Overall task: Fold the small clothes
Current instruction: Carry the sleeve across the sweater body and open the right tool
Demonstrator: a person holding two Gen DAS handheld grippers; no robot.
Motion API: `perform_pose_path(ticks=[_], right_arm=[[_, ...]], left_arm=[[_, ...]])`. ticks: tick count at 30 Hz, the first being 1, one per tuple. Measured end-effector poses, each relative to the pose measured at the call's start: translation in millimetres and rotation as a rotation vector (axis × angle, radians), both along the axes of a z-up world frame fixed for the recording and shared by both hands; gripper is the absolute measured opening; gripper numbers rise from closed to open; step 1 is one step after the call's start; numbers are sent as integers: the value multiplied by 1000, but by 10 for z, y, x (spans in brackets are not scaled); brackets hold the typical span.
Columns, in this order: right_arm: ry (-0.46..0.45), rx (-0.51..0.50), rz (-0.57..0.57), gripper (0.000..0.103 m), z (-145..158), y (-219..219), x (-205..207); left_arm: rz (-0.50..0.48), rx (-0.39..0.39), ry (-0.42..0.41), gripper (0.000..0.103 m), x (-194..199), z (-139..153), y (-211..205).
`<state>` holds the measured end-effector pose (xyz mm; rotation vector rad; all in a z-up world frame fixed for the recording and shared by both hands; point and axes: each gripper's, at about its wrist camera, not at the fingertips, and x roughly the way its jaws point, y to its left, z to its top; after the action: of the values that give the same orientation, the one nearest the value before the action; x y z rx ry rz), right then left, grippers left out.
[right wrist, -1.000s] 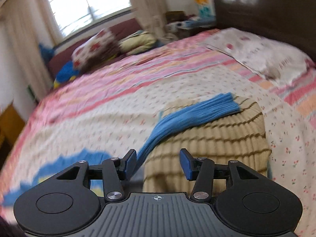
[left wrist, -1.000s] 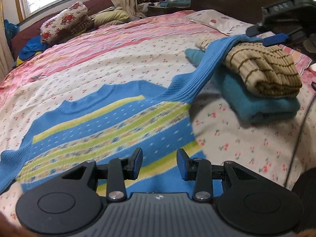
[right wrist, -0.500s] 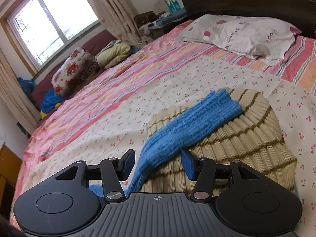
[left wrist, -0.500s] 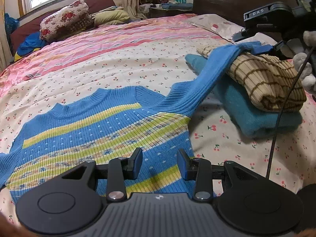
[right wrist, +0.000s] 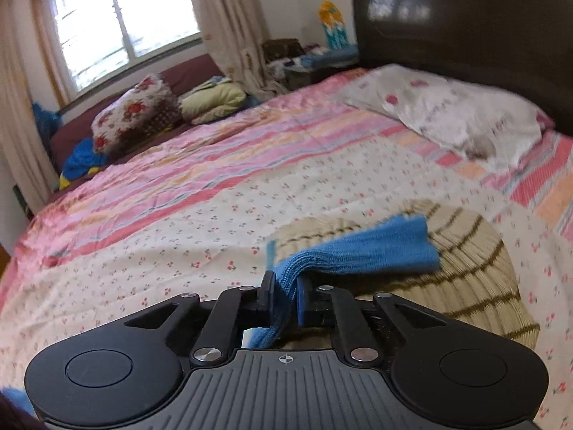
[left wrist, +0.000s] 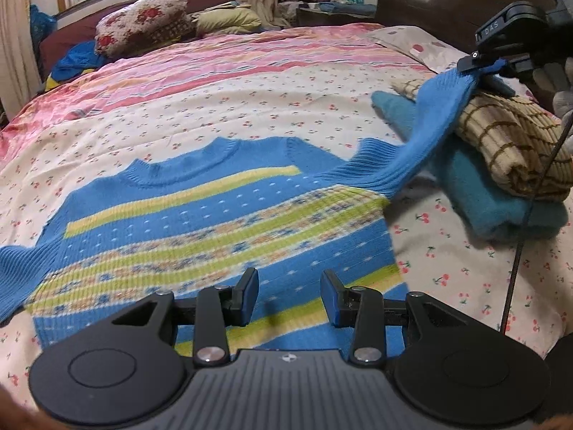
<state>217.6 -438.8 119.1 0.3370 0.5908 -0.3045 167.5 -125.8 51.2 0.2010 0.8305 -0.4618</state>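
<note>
A small blue sweater (left wrist: 222, 222) with yellow-green patterned bands lies flat, front up, on the bed. My left gripper (left wrist: 289, 295) is open and empty just above its hem. The sweater's right sleeve (left wrist: 426, 132) stretches up to the right over a stack of folded clothes. My right gripper (right wrist: 285, 295) is shut on that sleeve (right wrist: 372, 251) near the cuff and holds it just above the folded beige striped sweater (right wrist: 476, 272). The right gripper also shows in the left wrist view (left wrist: 483, 68).
The folded beige striped sweater (left wrist: 515, 143) lies on a folded teal garment (left wrist: 501, 208) at the right of the bed. A white pillow (right wrist: 458, 114) lies by the dark headboard (right wrist: 465, 25). Cushions (left wrist: 143, 32) and bedding lie at the far side by the window.
My right gripper has closed on the blue sleeve, which lay loose between its open fingers before. My left gripper has drawn back slightly, so more of the sweater shows.
</note>
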Motion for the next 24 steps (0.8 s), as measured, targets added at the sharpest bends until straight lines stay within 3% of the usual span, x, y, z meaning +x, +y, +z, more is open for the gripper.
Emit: perform_pose_path(ticks=[15, 20, 24], right_arm=[[-13, -296, 285, 7, 87, 1391, 158], [2, -448, 429, 7, -97, 2079, 249], [-1, -641, 590, 7, -426, 2722, 184]], left_arm=[[147, -27, 8, 45, -53, -160, 839], [227, -23, 5, 45, -74, -272, 1212], [282, -5, -6, 45, -86, -331, 1480]])
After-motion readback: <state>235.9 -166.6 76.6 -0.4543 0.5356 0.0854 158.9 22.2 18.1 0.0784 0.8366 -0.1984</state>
